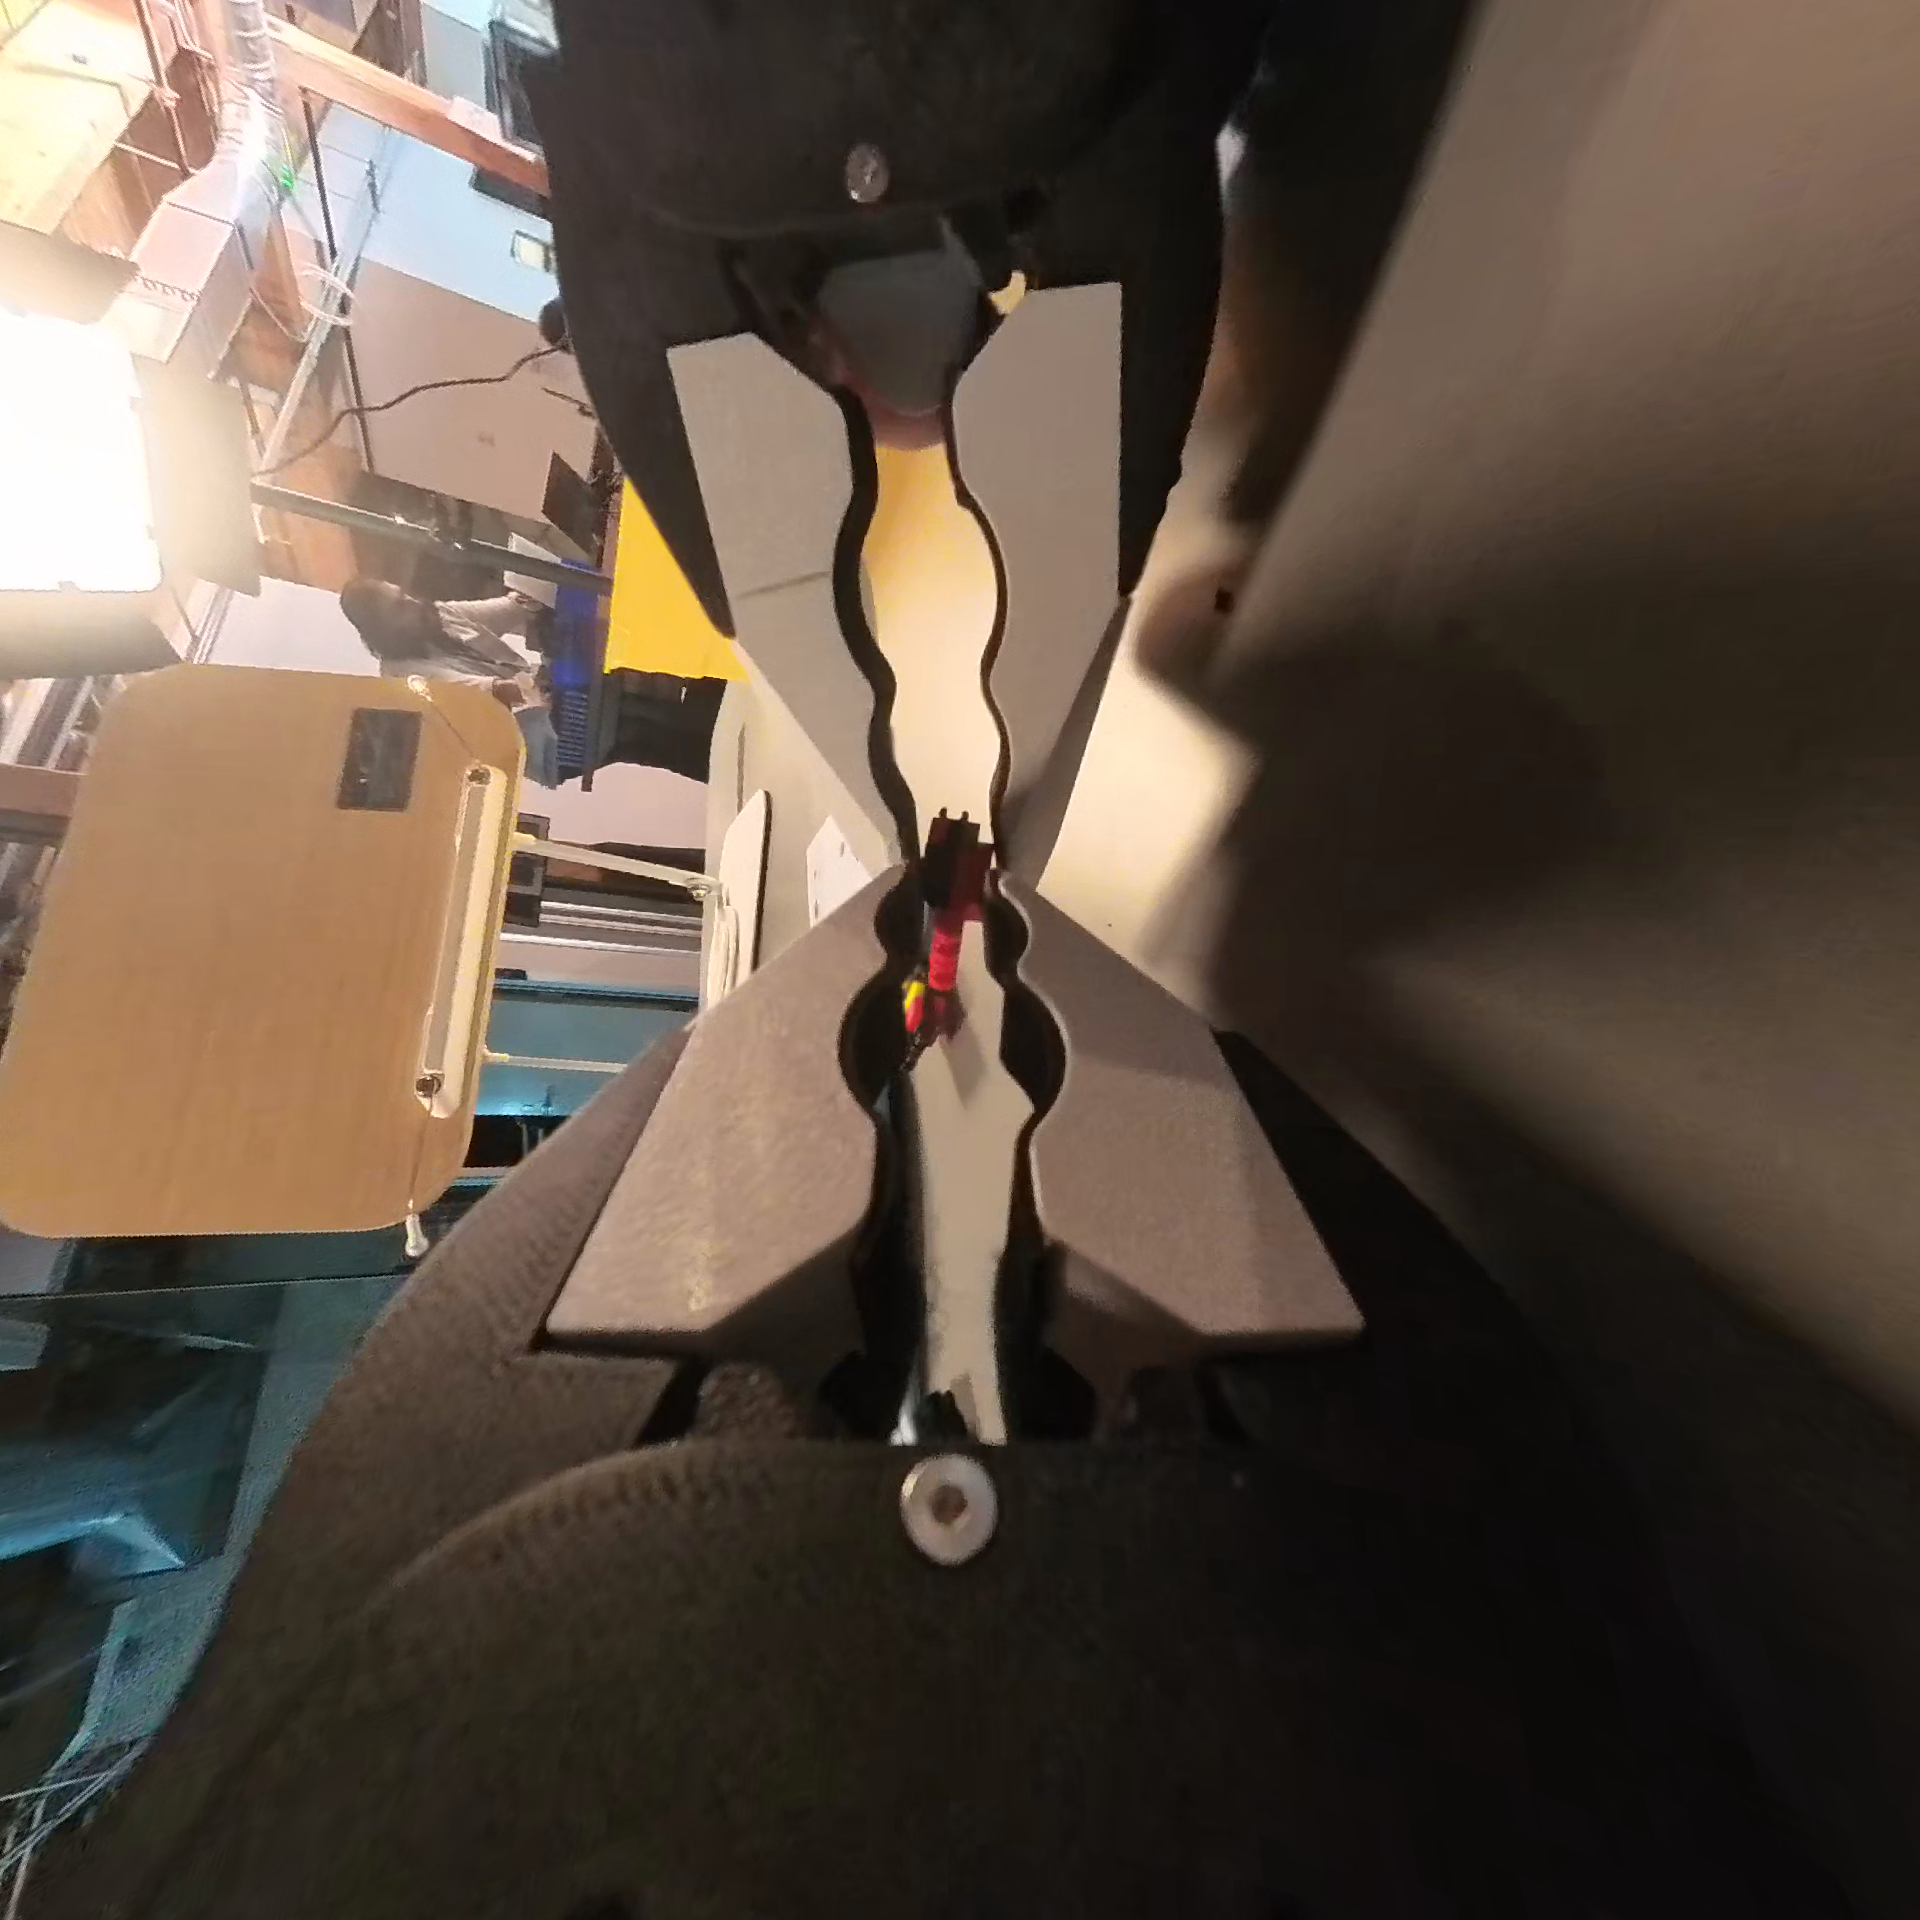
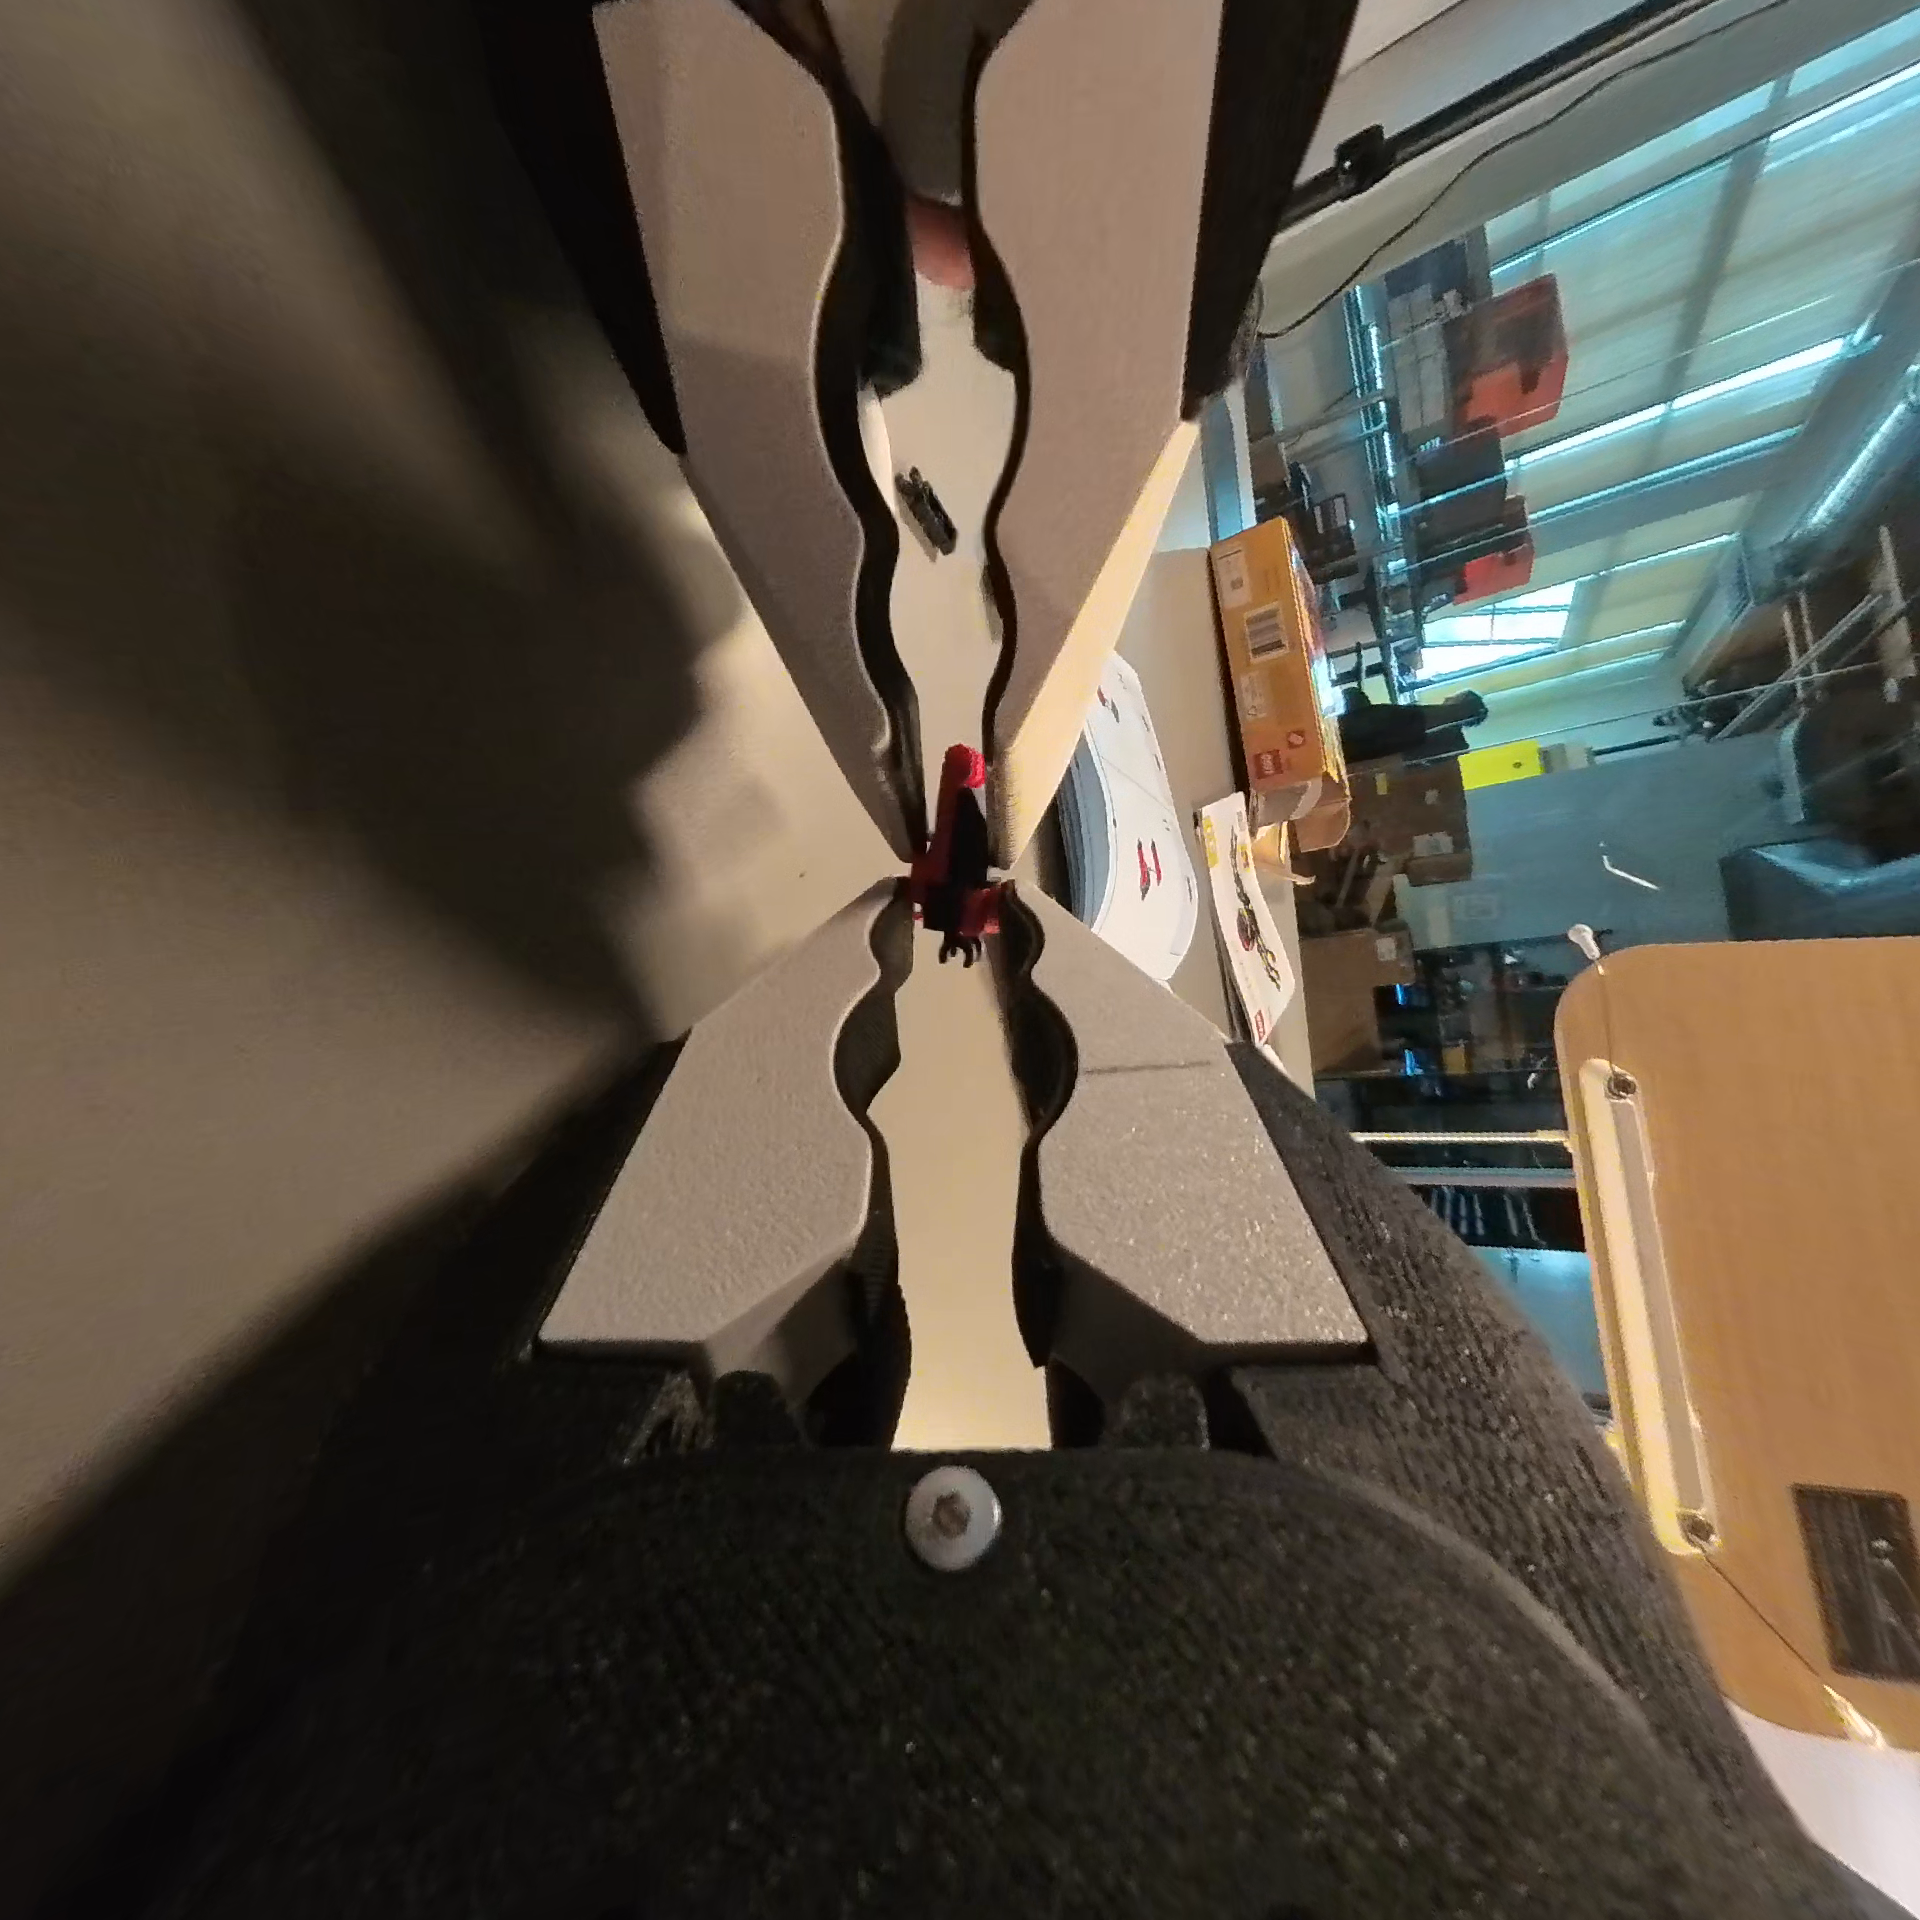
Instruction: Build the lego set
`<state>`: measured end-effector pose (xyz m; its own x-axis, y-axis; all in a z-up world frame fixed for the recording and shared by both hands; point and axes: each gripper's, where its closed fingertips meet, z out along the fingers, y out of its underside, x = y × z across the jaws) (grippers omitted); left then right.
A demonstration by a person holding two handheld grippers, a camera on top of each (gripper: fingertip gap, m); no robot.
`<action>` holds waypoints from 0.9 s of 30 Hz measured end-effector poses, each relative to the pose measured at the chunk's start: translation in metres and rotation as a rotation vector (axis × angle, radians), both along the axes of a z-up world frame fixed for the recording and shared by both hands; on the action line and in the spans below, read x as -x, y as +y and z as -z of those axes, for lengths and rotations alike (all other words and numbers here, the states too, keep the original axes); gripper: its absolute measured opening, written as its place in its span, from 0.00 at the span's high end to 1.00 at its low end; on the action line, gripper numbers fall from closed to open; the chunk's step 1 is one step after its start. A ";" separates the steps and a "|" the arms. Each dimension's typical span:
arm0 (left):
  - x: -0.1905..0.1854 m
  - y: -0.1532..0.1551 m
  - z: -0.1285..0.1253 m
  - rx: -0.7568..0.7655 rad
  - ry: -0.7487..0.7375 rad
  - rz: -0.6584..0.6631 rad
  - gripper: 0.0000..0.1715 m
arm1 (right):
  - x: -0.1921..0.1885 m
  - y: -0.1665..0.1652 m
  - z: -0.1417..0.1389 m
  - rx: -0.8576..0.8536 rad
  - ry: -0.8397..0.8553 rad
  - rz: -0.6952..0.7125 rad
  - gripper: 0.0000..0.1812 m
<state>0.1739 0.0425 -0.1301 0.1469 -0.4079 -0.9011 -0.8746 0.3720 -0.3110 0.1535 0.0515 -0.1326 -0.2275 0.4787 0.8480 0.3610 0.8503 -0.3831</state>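
Behind both views a workshop-like room is seen, with shelving, stacked boxes and large windows, and a pale worktop (image 2: pixel 343 727) runs under the tools. Both pictures are turned on their side.

In the left wrist view, the left gripper (image 1: pixel 961 883) is seen from behind, tip to tip with the right gripper (image 1: pixel 961 821), which points back at the camera. A small red and black lego assembly (image 1: pixel 951 914) with a yellow piece is pinched between the tips where the two tools meet; the left jaws are drawn narrow on it. A light wooden panel (image 1: pixel 249 945) stands to the left, and a person (image 1: pixel 436 623) is seen far behind.

In the right wrist view, the right gripper (image 2: pixel 961 883) is closed narrowly on the same red and black lego assembly (image 2: pixel 958 852), and the left gripper (image 2: pixel 951 800) opposite clamps its other end. The piece is held clear of the worktop between the two tools. A loose black lego part (image 2: pixel 927 506) lies on the worktop farther off. To the right, a white tray (image 2: pixel 1132 831), an instruction booklet (image 2: pixel 1252 925) and a yellow box (image 2: pixel 1273 665) are set on the worktop.
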 end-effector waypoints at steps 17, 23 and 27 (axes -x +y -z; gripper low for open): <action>0.000 -0.001 -0.009 -0.086 0.023 0.010 0.94 | 0.000 0.004 -0.007 0.108 0.059 0.034 0.87; -0.001 -0.002 -0.009 -0.120 0.049 0.019 0.94 | -0.003 0.006 -0.008 0.086 0.068 0.025 0.84; 0.001 -0.001 -0.014 -0.151 0.041 0.017 0.94 | -0.004 0.005 -0.005 0.067 0.054 0.008 0.84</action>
<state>0.1729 0.0411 -0.1158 0.1032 -0.2697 -0.9574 -0.8786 0.4265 -0.2149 0.1580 0.0564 -0.1273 -0.1781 0.5366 0.8249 0.3450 0.8191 -0.4583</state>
